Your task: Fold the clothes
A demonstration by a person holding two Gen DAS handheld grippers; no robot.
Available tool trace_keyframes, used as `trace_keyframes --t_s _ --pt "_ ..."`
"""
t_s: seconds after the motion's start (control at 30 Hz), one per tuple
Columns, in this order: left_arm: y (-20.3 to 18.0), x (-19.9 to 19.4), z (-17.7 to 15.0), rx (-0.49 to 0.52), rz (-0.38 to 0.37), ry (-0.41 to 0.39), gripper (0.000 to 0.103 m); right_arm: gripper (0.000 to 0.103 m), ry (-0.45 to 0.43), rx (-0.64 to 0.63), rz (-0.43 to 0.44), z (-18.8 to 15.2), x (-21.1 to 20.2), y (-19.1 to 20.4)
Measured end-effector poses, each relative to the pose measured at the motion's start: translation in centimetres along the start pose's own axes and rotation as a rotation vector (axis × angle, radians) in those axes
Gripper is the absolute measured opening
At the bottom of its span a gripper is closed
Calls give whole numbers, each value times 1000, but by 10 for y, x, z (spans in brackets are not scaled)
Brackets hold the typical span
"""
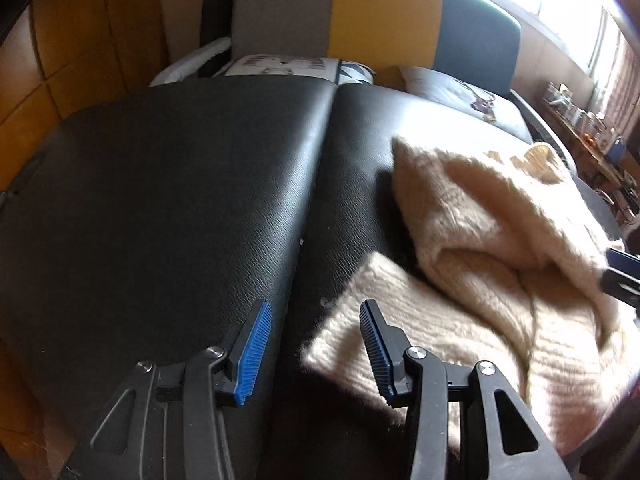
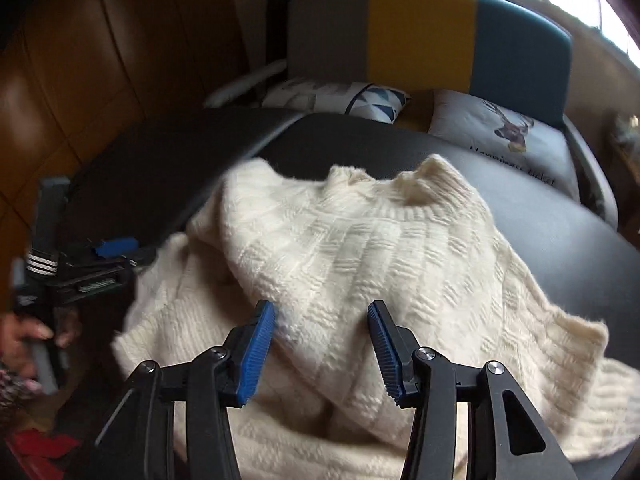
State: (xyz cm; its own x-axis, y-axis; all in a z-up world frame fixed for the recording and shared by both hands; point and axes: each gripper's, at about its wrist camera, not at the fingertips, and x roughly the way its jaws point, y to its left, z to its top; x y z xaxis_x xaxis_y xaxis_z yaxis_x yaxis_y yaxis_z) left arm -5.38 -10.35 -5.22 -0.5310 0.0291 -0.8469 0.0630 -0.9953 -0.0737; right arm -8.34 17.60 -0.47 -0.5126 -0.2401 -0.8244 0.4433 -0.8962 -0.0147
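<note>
A cream knitted sweater (image 2: 360,248) lies rumpled and partly doubled over on a black leather surface (image 1: 160,200). In the left wrist view the sweater (image 1: 500,240) fills the right half, one edge reaching toward the middle seam. My left gripper (image 1: 316,346) hangs open over that seam, its right finger just over the sweater's near corner, nothing held. My right gripper (image 2: 322,350) is open above the sweater's folded middle, with fabric showing between its blue pads but not clamped. The left gripper (image 2: 100,264) also shows at the left of the right wrist view, held by a hand (image 2: 24,340).
Behind the black surface stands a sofa with a grey, yellow and teal back (image 2: 420,36) and printed cushions (image 2: 512,128). Wooden panels (image 1: 60,60) run along the left. A cluttered shelf (image 1: 592,132) sits under a bright window at the right. Something red (image 2: 36,448) lies low at the left.
</note>
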Motion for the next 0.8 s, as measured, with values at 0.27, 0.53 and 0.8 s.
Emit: trace_keyframes --t_s 0.27,0.53,0.8 --pt "3 4 -4 -16 -41 21 47 11 -37 28 -127 0 2 -26" --pt "1 4 2 -35 -59 25 47 10 -67 217 -98 -3 6 -73" --pt "-1 -1 -8 -170 -218 70 56 10 -71 231 -73 -15 13 -70"
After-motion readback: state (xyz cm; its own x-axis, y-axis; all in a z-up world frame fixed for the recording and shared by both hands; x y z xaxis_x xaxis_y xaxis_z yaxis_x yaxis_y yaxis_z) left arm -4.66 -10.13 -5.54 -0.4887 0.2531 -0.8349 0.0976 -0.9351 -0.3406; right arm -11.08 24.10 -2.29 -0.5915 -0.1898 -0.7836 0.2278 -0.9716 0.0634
